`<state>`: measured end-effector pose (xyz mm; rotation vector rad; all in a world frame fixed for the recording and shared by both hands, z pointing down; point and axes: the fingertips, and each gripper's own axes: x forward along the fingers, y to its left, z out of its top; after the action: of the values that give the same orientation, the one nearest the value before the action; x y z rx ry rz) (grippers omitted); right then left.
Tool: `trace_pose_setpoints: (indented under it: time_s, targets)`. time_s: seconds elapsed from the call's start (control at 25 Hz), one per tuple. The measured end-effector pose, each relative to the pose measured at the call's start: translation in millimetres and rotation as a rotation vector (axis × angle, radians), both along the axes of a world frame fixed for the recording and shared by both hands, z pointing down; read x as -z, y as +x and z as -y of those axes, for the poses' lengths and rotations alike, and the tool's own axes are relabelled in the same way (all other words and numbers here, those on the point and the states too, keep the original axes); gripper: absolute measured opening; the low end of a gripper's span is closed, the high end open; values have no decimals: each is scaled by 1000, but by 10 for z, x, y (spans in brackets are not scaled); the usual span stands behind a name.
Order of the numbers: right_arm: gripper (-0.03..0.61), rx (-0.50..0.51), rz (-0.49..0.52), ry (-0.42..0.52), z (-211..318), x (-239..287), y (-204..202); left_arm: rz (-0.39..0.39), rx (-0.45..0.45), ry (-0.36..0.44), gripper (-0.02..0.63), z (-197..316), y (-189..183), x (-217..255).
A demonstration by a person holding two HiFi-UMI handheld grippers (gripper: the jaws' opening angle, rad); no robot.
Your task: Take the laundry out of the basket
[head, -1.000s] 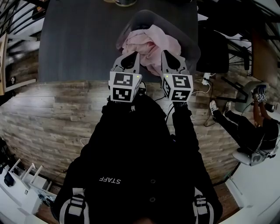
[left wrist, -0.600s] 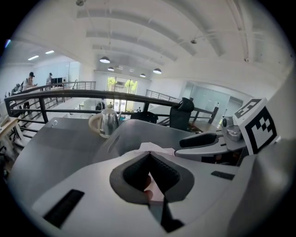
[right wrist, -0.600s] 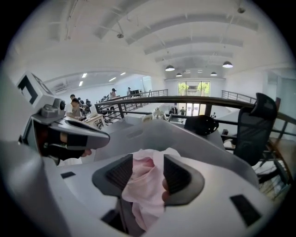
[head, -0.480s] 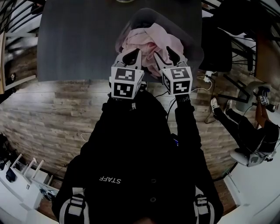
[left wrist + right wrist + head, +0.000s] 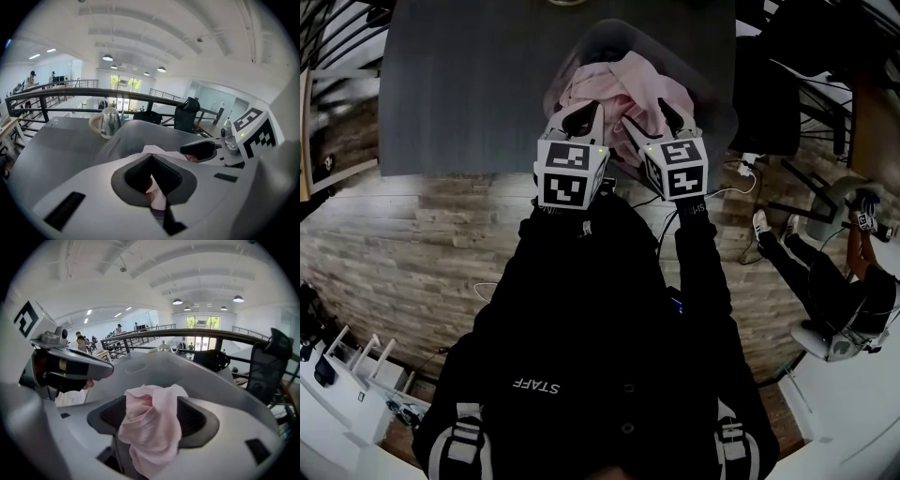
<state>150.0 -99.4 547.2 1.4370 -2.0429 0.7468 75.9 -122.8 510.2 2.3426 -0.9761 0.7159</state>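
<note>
While the laundry (image 5: 628,84) lies heaped in the basket (image 5: 609,37) on the tabletop (image 5: 459,84), our left hand-held gripper (image 5: 583,114) is closed. The right hand-held gripper (image 5: 649,117), jaws just opening around a pink fold, should seat deep before we clamp.

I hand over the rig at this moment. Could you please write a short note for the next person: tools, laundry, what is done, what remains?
Left tool: shut; pink cloth shows behind its tips, grip uncertain.
Right tool: open, jaws have just been opening; a fold of the cloth stands between them, not clamped.
Laundry: piled in the grey basket on the dark table.
Done: both tools are at the pile; nothing lifted out yet.
To do: close the right tool on the cloth, lift it out.
</note>
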Motion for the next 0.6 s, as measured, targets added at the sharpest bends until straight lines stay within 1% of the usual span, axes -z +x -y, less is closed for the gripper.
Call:
trace_pose_setpoints:
  time_s: [0.08,0.2,0.36,0.6]
  targets:
    - [367,31,1,-25,14,-97,-15,4,8,-8,-2,24,4,-16]
    - [412,84,-20,-64,41,-258,-59,8,19,-17,-2,73,-21,-52]
    - [437,113,-21,-73,138,-380,-80,20,25,-33,-2,146,-6,-108]
    - [476,140,-32,-153,100,-633,-49,41,21,-42,-2,210,32,-154]
